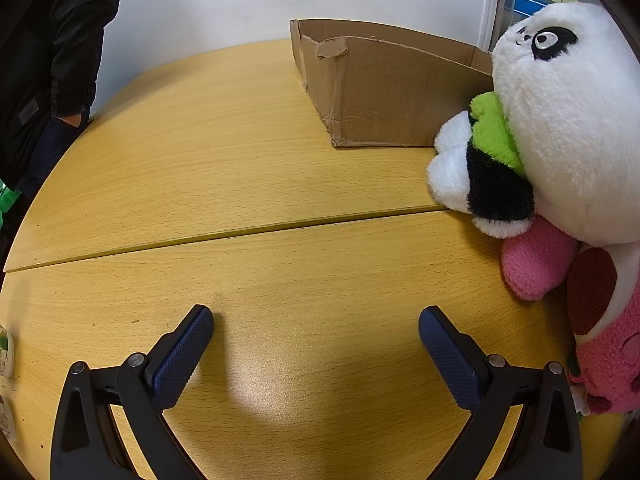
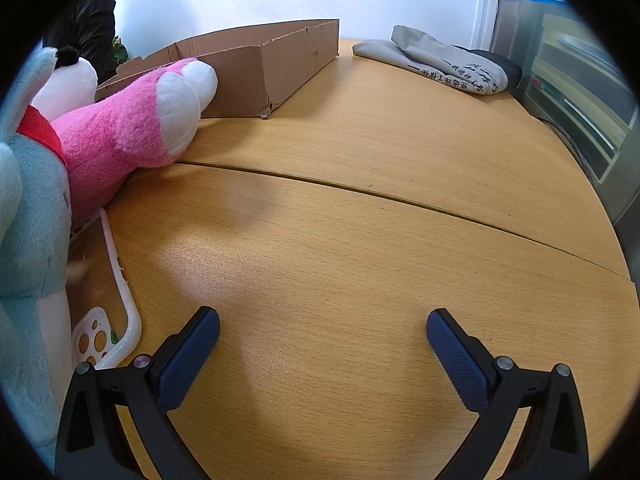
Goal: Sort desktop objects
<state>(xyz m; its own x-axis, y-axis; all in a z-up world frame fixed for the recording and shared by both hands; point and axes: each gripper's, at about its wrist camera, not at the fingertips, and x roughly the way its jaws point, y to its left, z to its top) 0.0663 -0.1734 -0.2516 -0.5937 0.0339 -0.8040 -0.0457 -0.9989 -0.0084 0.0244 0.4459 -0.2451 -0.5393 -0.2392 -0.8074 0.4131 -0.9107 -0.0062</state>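
A white panda plush (image 1: 572,120) with a green leaf at its mouth leans at the right of the left wrist view, over a pink plush (image 1: 536,256). My left gripper (image 1: 316,320) is open above bare wood, left of the plushes and apart from them. In the right wrist view the pink plush (image 2: 120,136) stretches a white-tipped limb toward the cardboard box (image 2: 260,76). A light blue plush (image 2: 28,240) with a red collar fills the left edge. My right gripper (image 2: 323,322) is open over bare table, holding nothing.
A low open cardboard box (image 1: 380,92) stands at the back of the wooden table (image 1: 240,160). A white plastic basket (image 2: 116,312) lies under the blue plush. A grey printed bag (image 2: 444,64) lies at the far right. A person in dark clothes (image 1: 48,60) stands at the left.
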